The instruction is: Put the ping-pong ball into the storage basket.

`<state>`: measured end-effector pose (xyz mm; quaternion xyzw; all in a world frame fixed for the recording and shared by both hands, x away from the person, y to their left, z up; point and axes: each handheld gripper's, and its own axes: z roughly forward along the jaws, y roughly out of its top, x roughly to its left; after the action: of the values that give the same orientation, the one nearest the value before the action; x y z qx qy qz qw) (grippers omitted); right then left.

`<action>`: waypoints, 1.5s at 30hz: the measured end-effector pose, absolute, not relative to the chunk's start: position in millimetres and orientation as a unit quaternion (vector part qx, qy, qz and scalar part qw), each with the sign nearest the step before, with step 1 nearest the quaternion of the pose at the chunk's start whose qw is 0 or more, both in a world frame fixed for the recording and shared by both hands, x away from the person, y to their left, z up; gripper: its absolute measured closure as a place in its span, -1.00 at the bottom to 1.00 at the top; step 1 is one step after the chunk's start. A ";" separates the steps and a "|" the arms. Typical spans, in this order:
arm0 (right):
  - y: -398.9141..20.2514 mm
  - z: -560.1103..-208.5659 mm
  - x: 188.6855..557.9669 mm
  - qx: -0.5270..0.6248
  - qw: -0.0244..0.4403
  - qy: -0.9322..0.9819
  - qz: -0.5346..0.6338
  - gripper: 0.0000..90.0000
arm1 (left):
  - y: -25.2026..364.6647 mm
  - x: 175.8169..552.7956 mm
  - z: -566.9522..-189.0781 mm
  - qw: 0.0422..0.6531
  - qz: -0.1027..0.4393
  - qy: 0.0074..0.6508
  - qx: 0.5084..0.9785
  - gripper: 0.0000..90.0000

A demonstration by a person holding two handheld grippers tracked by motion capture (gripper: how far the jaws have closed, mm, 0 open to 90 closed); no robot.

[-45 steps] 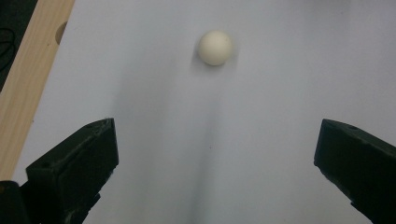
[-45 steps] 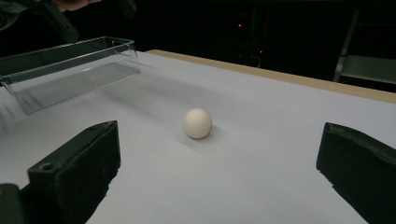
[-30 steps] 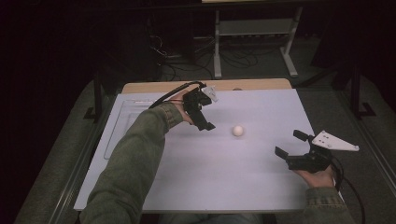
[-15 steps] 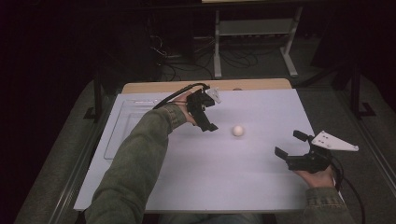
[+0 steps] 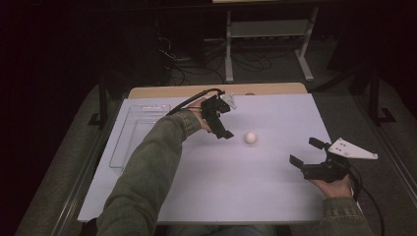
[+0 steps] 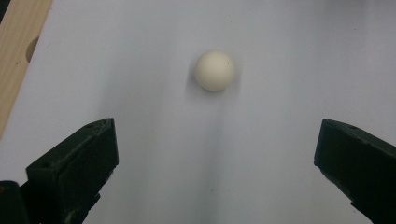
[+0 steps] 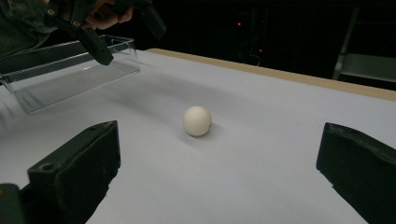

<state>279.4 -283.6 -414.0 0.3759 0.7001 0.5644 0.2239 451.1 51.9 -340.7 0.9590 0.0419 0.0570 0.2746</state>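
The left gripper (image 5: 223,127) hovers with fingers (image 6: 74,163) spread wide, the ball (image 6: 215,70) ahead between them, untouched; the right gripper (image 5: 307,156) also gapes, well apart.

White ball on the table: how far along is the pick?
Done: nothing yet; the white ball lies free on the white table. In hand: the left gripper hangs over the table near the ball, jaws wide open, ball ahead of them and untouched. The right gripper waits open, off to the side. Left: close in, grip, lift, possibly into the clear tray.
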 end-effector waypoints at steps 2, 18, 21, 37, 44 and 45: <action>-284.1 -413.7 279.0 0.378 0.225 0.698 0.564 -1.00 | 50.2 452.7 -342.9 0.278 0.054 0.041 0.958 -1.00; -285.4 -413.2 277.2 0.379 0.229 0.698 0.563 -1.00 | 43.3 458.4 -352.5 0.283 0.045 0.042 0.957 -1.00; -285.6 -413.0 277.1 0.379 0.230 0.697 0.564 -1.00 | 41.9 458.8 -354.3 0.282 0.044 0.042 0.958 -1.00; -287.6 -412.9 274.6 0.383 0.233 0.694 0.564 -1.00 | 27.6 461.8 -369.1 0.281 0.029 0.032 0.959 -1.00; -288.4 -412.9 273.7 0.385 0.233 0.693 0.564 -1.00 | 19.6 462.4 -375.9 0.284 0.023 0.030 0.958 -1.00; -288.4 -412.9 273.7 0.385 0.233 0.693 0.564 -1.00 | 18.7 462.5 -376.8 0.285 0.022 0.029 0.958 -1.00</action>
<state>273.7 -288.4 -412.9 0.3848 0.6927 0.5637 0.2332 462.5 18.7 -376.8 0.9579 0.0295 0.0219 0.2848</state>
